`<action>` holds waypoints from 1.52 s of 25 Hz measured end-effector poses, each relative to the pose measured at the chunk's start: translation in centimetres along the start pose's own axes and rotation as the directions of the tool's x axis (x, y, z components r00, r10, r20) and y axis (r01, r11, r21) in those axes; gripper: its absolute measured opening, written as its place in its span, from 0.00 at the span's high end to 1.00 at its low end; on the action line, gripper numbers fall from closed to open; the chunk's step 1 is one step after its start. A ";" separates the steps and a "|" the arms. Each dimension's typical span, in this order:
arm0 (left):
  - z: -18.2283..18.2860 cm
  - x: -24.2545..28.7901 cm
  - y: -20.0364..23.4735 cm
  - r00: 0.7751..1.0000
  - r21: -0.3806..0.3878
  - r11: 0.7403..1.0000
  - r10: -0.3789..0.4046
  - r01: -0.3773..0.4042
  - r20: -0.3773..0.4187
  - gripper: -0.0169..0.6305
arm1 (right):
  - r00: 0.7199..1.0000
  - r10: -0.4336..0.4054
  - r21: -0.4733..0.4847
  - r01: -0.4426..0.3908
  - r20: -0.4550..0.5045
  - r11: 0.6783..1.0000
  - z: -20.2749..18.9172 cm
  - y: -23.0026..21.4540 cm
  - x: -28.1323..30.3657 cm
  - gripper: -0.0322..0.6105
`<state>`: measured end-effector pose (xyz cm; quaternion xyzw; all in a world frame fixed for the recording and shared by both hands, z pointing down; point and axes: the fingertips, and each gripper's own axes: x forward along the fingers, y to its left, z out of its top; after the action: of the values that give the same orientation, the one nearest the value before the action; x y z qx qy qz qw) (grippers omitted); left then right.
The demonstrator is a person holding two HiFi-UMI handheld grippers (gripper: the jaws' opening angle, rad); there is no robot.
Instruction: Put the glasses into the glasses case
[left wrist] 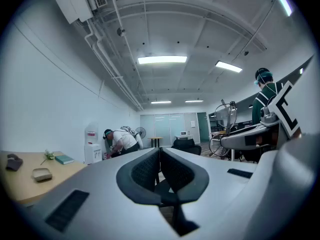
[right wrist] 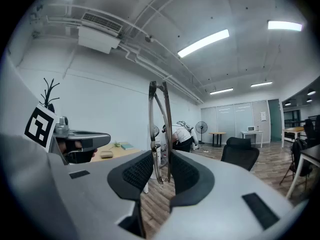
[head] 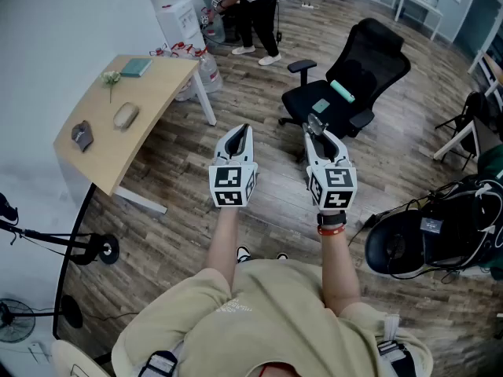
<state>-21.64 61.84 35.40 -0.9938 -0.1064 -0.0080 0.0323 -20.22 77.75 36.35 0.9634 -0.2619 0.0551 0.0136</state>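
Folded metal-framed glasses (right wrist: 159, 129) stand upright between the pads of my right gripper (right wrist: 161, 170), which is shut on them. In the head view the glasses (head: 316, 122) stick out at the tip of the right gripper (head: 316, 129), held in the air over the wooden floor. My left gripper (head: 242, 129) hangs level beside it, jaws together and empty (left wrist: 160, 159). The beige oval glasses case (head: 126, 115) lies closed on the wooden table (head: 161, 93) far to the left; it shows small in both gripper views (left wrist: 42, 173) (right wrist: 106, 155).
A dark pouch (head: 82, 135), a teal book (head: 136, 67) and a small plant (head: 110, 77) lie on the table. A black office chair (head: 357, 73) stands ahead on the right. A person (head: 251, 6) bends near a water dispenser (head: 174, 10). Dark gear and cables (head: 428, 238) lie at the right.
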 end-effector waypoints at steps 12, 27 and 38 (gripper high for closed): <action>-2.8 0.4 -3.9 0.999 0.023 1.000 0.015 -0.014 -0.044 0.94 | 0.997 0.083 0.075 -0.083 -0.005 0.994 -3.4 -1.8 0.4 0.76; -4.7 5.8 8.3 0.992 -0.002 0.993 0.117 -0.117 -0.040 0.94 | 0.978 0.206 0.055 -0.204 -0.021 0.977 -3.0 3.9 13.7 0.76; -3.8 11.3 28.0 0.972 -0.043 0.972 0.231 -0.233 -0.035 0.94 | 0.947 0.317 0.050 -0.314 -0.052 0.948 0.9 14.2 31.8 0.76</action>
<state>-4.74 36.69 37.67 -0.9996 0.0111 -0.0212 0.0114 -0.07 49.42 39.04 0.9072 -0.4108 0.0905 -0.0071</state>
